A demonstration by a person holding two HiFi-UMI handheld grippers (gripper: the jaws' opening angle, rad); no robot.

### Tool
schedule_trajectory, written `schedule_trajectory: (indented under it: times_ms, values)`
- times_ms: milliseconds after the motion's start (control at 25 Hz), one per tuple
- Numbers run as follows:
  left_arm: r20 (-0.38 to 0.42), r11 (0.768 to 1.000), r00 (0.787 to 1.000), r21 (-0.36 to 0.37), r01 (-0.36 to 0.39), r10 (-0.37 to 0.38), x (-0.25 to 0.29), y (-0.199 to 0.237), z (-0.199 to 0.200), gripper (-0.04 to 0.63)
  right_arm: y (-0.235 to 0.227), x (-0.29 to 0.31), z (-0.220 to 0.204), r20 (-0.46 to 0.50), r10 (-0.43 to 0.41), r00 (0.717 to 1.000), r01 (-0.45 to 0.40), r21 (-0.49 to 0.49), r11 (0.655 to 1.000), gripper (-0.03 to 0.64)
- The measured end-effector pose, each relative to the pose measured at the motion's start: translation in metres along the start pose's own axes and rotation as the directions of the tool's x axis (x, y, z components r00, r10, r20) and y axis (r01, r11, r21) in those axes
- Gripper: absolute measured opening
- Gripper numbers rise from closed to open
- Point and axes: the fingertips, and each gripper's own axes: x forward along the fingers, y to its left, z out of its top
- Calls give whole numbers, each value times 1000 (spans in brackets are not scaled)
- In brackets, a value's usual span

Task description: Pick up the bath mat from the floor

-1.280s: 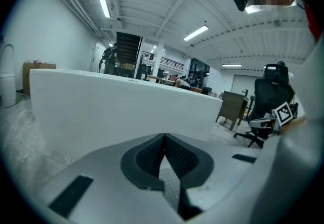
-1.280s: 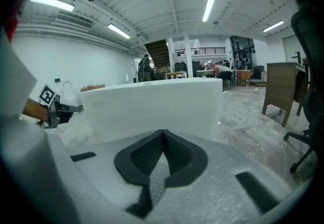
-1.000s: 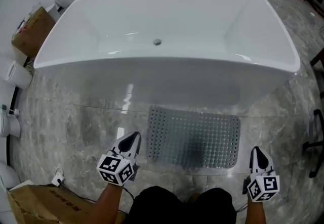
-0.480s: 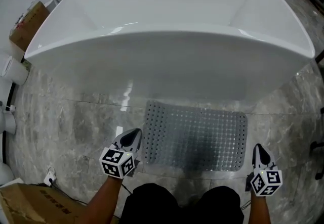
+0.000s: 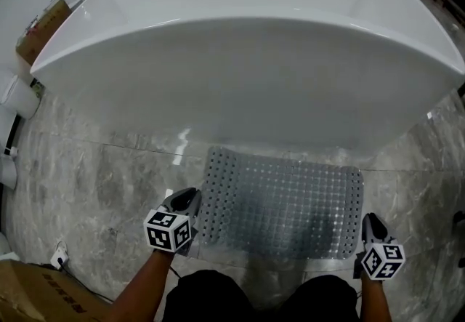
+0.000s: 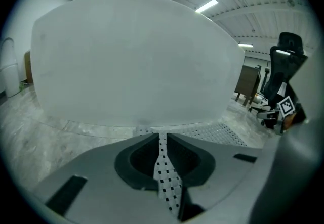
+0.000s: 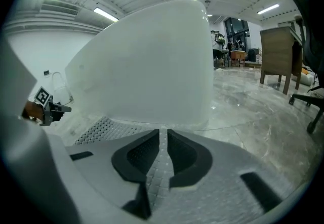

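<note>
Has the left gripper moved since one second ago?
Yes. The left gripper has come closer to the near left corner of the bath mat.

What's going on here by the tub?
A person with a gripper in each hand is going for the bath mat, which lies flat on the floor in front of the bathtub. The left gripper is at the mat's near left corner, shut. The right gripper is at the near right corner; its jaws have just been opening, nothing gripped. Neither holds the mat yet.
</note>
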Motion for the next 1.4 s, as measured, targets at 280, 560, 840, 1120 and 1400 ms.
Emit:
schedule_trajectory:
  times_ms: [280,560,840,1120,1400]
  values:
    - [-109,998,994,-60,-1,-6,35,13,-54,175,-8,43,-45,-92,10,996,-12,-26,1000,137]
    - [-246,994,969,-108,-29,2,59,28,-101,261,-33,76,-96,-212,-3,977,7,21,1000,256]
    - [-320,987,947,-161,-22,-31,82,33,-135,294,-62,97,-141,-332,-44,942,54,22,998,350]
    - [-397,989,917,-147,-19,-41,97,32,-166,307,-71,112,-167,-381,-27,924,62,80,995,393]
    - [-403,982,915,-183,-39,-39,104,38,-175,307,-78,120,-172,-391,-62,918,106,91,990,388]
